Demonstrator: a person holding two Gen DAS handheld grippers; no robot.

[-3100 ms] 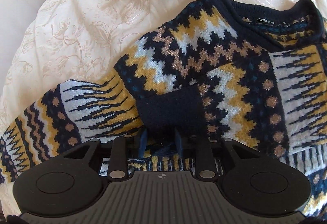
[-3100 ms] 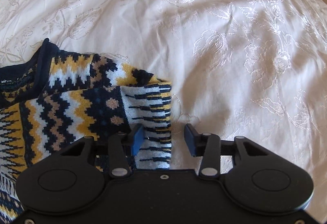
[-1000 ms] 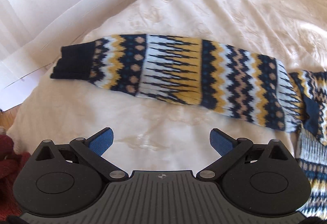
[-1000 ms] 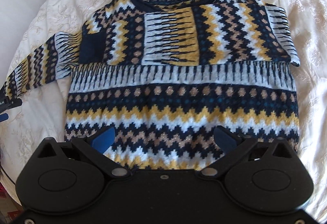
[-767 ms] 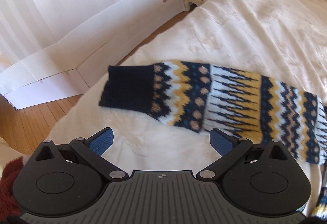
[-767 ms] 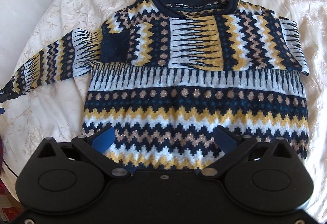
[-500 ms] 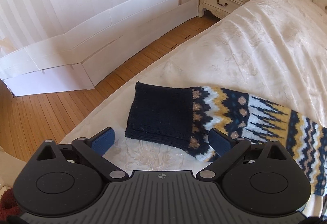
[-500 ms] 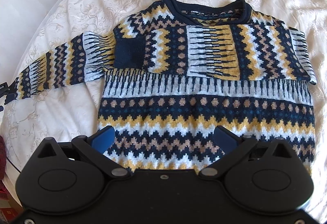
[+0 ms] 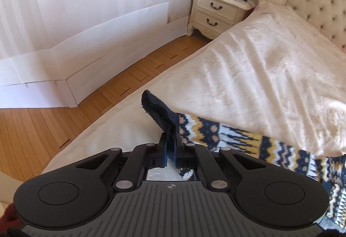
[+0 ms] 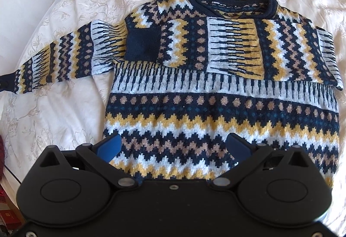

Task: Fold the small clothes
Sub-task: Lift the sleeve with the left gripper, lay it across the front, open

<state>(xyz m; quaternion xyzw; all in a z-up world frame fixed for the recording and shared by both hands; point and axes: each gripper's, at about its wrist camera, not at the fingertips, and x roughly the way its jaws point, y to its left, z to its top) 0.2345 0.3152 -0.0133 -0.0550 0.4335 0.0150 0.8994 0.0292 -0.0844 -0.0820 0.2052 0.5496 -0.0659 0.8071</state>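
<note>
The patterned sweater [image 9: 255,141] is lying on the cream bedspread [image 9: 259,76] in the left wrist view, its one outstretched sleeve reaching toward the bed's edge, and the left gripper [image 9: 170,147], having just been closing, is clamping that sleeve's navy cuff [image 9: 157,110], which is standing up off the bedspread. In the right wrist view the sweater is spreading flat with its other sleeve folded across the chest, while the right gripper [image 10: 173,146] is hovering wide apart above the sweater's hem, gripping nothing.

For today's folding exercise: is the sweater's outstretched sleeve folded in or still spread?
Spread: the sleeve extends sideways off the sweater.
</note>
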